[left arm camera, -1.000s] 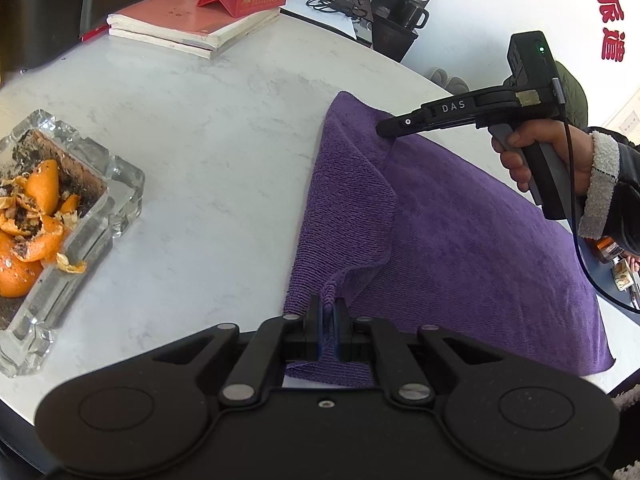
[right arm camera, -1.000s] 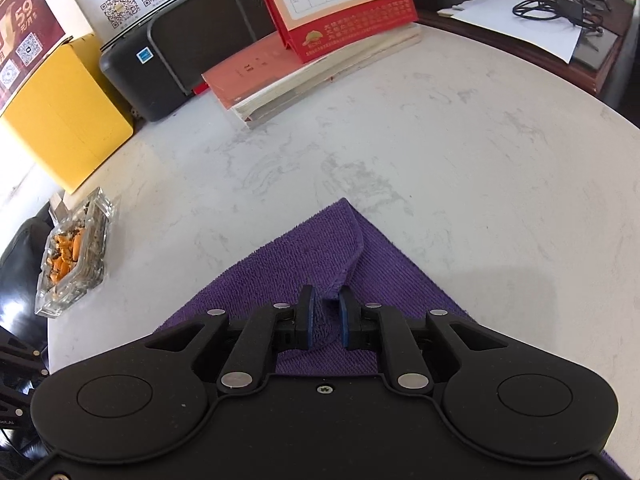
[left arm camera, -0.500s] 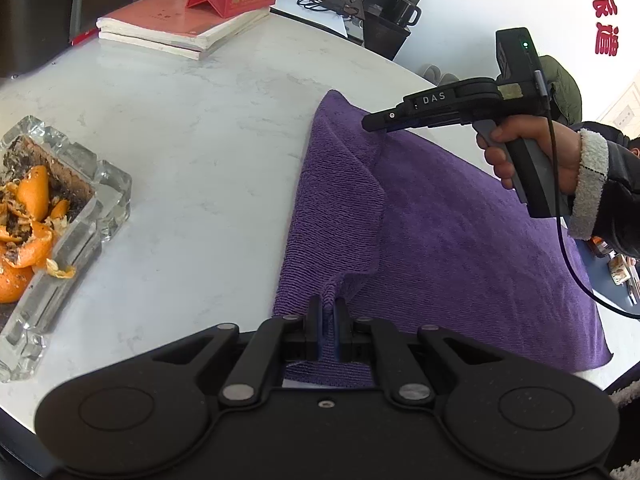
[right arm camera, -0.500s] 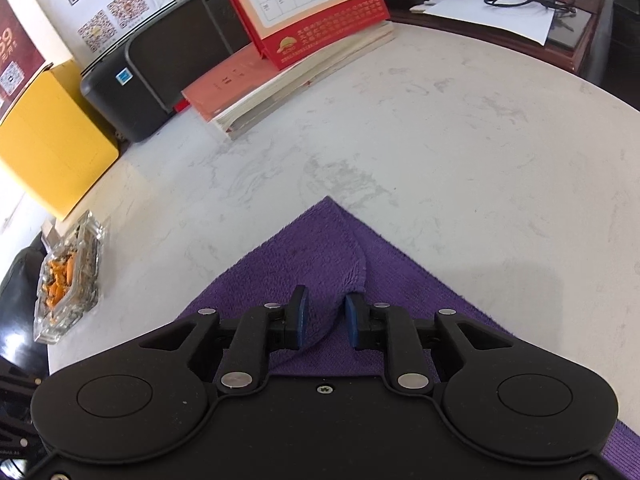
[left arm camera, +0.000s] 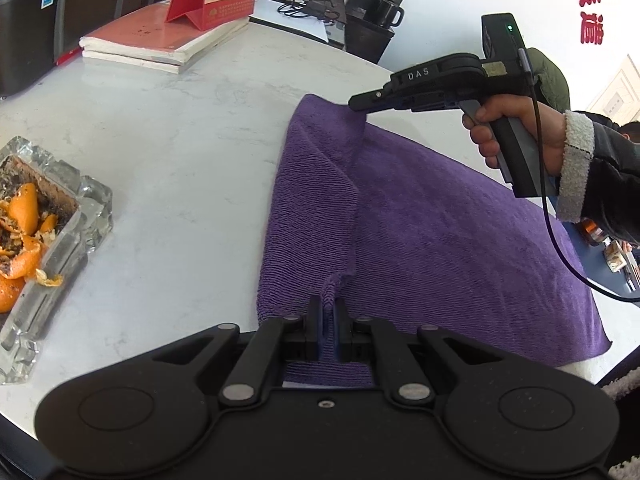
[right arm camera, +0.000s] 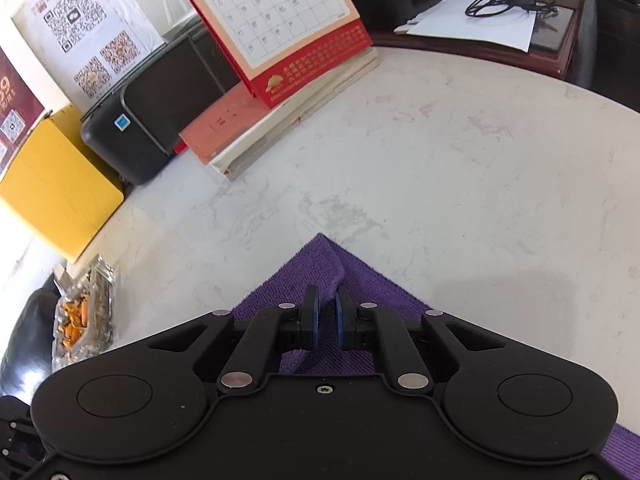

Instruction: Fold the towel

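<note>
A purple towel [left arm camera: 440, 232] lies on the white marble table [left arm camera: 180, 168], its left edge rolled over into a long fold. My left gripper [left arm camera: 328, 316] is shut on the near end of that fold. At the far corner a person's hand [left arm camera: 512, 128] holds my right gripper [left arm camera: 356, 104], and the cloth rises a little to its tips. In the right wrist view the jaws of the right gripper [right arm camera: 327, 308] are closing, with the towel's [right arm camera: 360, 280] folded corner pinched between the blue pads.
A glass ashtray [left arm camera: 40, 240] with orange peel sits left of the towel. Stacked books with a red desk calendar [right arm camera: 280, 120] lie at the table's far side. A black printer [right arm camera: 160, 120] and a yellow box [right arm camera: 52, 188] stand beyond the edge.
The right gripper's jaws have drawn in from a wider gap onto the towel's far corner. The left gripper keeps the same grip on the near end.
</note>
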`<state>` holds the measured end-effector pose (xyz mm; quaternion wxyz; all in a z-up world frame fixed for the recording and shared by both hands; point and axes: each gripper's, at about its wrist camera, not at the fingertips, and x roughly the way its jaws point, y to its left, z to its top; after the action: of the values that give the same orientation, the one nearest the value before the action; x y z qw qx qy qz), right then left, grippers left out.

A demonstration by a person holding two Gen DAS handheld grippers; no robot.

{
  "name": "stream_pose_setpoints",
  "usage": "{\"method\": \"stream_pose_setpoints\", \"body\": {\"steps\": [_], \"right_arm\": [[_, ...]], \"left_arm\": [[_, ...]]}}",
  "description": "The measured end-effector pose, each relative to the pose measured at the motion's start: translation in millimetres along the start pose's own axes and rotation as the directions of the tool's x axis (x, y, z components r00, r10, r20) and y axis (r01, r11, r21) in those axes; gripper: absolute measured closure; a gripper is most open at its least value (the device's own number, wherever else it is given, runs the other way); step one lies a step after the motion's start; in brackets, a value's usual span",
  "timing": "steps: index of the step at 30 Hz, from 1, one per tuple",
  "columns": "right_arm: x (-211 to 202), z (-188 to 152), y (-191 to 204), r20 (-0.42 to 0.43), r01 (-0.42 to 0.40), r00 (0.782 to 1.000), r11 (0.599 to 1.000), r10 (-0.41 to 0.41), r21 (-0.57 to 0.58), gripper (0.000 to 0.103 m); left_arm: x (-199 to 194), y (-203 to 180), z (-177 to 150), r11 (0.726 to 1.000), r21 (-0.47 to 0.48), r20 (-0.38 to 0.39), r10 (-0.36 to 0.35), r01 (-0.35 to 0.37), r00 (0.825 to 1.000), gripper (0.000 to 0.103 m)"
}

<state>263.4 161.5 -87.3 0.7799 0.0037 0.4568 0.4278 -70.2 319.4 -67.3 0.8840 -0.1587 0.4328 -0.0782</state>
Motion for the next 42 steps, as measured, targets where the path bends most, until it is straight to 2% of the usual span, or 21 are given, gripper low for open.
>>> {"method": "stream_pose_setpoints", "body": {"steps": [6, 13, 16, 18, 21, 23, 27, 34, 36, 38, 40, 42], "right_arm": [[-16.9, 3.9, -2.8, 0.042, -0.01, 0.999, 1.0, 0.009, 0.028, 0.095], [-28.3, 1.4, -10.2, 0.055, -0.016, 0.998, 0.997, 0.011, 0.078, 0.095], [-27.2, -5.1, -19.5, 0.031, -0.041, 0.999, 0.983, 0.036, 0.179, 0.089], [-26.7, -9.8, -24.4, 0.025, -0.047, 0.999, 0.972, 0.042, 0.229, 0.081], [-19.5, -15.3, -11.8, -0.015, 0.08, 0.997, 0.995, -0.08, 0.06, 0.078], [-13.8, -17.1, -1.7, -0.023, 0.125, 0.992, 0.991, -0.127, -0.054, 0.067], [0.6, -15.0, 13.4, -0.019, 0.161, 0.985, 0.964, -0.169, -0.21, 0.064], [20.2, -16.8, 24.1, -0.04, 0.173, 0.98, 0.933, -0.195, -0.315, 0.063], [20.1, -18.7, 26.6, -0.039, 0.176, 0.979, 0.924, -0.201, -0.34, 0.065], [18.9, -20.0, 29.0, -0.043, 0.17, 0.979, 0.917, -0.198, -0.361, 0.08], [15.8, -20.3, 30.8, -0.045, 0.154, 0.982, 0.919, -0.183, -0.362, 0.087], [12.1, -20.0, 31.6, -0.044, 0.137, 0.986, 0.926, -0.163, -0.351, 0.087]], "left_arm": [[-5.9, -13.6, 1.7, 0.998, 0.023, 0.029, -0.059, 0.058, 0.998, 0.099], [-5.4, -17.9, -0.8, 0.998, 0.034, 0.026, -0.052, 0.051, 0.998, 0.099], [-7.1, -15.0, -0.7, 0.999, 0.024, 0.032, -0.039, 0.038, 0.999, 0.099], [-7.6, -11.6, -0.6, 0.999, 0.017, 0.033, -0.027, 0.027, 0.999, 0.099], [-6.0, -4.9, -1.3, 1.0, 0.005, 0.02, -0.011, 0.011, 1.0, 0.099], [-5.3, -0.6, -2.0, 1.0, -0.001, 0.01, -0.005, 0.005, 1.0, 0.099], [-4.6, 5.0, -2.2, 1.0, -0.016, 0.001, 0.0, 0.0, 1.0, 0.099], [0.4, 11.7, -1.7, 0.999, -0.041, -0.012, -0.001, 0.0, 1.0, 0.099], [1.7, 12.9, -2.4, 0.999, -0.044, -0.018, -0.003, 0.002, 1.0, 0.099], [3.5, 14.0, -2.2, 0.999, -0.045, -0.023, -0.007, 0.006, 1.0, 0.099], [5.1, 14.3, -1.5, 0.999, -0.046, -0.023, -0.01, 0.009, 1.0, 0.099], [6.0, 15.7, -1.6, 0.999, -0.045, -0.025, -0.012, 0.011, 1.0, 0.099]]}}
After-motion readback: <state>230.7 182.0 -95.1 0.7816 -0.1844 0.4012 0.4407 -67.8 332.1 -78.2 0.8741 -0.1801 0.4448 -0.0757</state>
